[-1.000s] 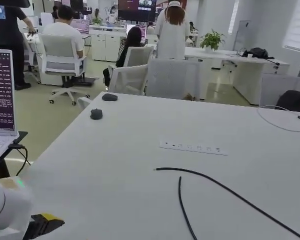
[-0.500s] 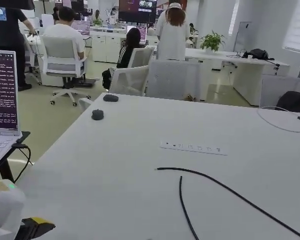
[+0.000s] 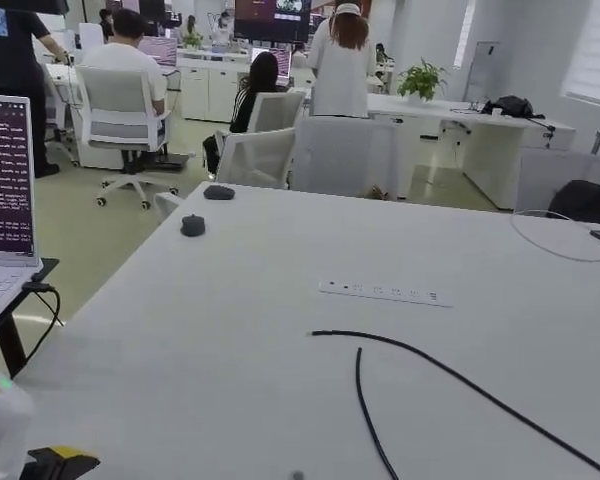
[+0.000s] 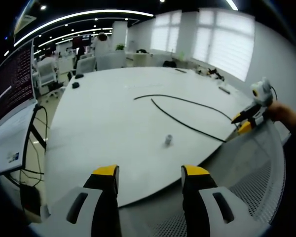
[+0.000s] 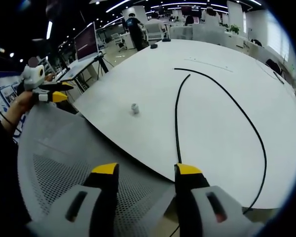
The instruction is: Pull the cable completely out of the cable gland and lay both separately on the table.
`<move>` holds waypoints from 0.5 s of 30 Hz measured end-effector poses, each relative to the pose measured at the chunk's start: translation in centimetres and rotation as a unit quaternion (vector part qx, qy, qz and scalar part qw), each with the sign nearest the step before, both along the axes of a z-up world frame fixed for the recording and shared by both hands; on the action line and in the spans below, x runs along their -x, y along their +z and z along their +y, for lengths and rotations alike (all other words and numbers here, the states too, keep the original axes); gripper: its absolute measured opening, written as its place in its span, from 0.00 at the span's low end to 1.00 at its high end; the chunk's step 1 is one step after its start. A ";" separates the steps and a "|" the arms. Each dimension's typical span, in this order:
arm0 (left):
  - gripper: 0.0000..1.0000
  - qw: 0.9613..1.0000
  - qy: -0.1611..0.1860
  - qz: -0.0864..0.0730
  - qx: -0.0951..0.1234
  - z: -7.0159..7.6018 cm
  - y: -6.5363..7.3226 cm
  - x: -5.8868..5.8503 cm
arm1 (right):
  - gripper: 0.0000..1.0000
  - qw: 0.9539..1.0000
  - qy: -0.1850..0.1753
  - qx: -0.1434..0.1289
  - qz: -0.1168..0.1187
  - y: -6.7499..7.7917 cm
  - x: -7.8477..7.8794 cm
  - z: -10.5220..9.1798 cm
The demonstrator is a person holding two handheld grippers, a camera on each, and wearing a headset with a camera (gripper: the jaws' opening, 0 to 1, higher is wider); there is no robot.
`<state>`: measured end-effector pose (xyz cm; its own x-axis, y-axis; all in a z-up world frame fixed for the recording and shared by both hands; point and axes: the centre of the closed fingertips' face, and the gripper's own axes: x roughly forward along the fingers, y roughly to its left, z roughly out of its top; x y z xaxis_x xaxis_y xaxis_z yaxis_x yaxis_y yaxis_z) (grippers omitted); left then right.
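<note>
Left gripper [image 3: 60, 460] lower; cable [image 3: 460, 380] diagonal, gland [image 4: 168, 140] apart.

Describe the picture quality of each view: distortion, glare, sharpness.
Head view: lines stay straight, the picture is slightly soft overall, and the cable reads clearly against the white table. Left gripper view: strong fisheye bends the table edge, the windows are washed out, and the cable gland is a small blurred speck. Right gripper view: same fisheye curve, ceiling light strips glare, the upper left is dim.
</note>
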<state>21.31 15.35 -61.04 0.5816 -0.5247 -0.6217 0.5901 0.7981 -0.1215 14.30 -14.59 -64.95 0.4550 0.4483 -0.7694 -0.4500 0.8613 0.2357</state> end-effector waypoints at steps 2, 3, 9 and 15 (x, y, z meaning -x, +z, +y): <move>0.51 1.000 -0.003 0.004 -0.001 -0.1 -0.2 0.1 | 0.46 1.000 0.000 -0.001 0.000 0.0 0.0 -0.1; 0.51 1.000 -0.004 0.005 -0.003 -0.1 -0.3 0.1 | 0.47 1.000 -0.001 0.000 0.000 0.0 0.1 -0.1; 0.51 1.000 -0.007 0.007 -0.002 -0.4 -0.5 0.2 | 0.46 1.000 -0.007 0.002 -0.001 0.1 0.0 -0.7; 0.51 1.000 -0.009 0.010 -0.005 -0.5 -0.7 0.1 | 0.47 1.000 -0.005 0.002 0.001 0.0 -0.1 -0.5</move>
<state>21.19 14.85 -61.74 0.5603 -0.5278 -0.6384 0.6013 0.7892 -0.1248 14.39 -15.08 -64.98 0.4588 0.4411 -0.7714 -0.4408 0.8667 0.2335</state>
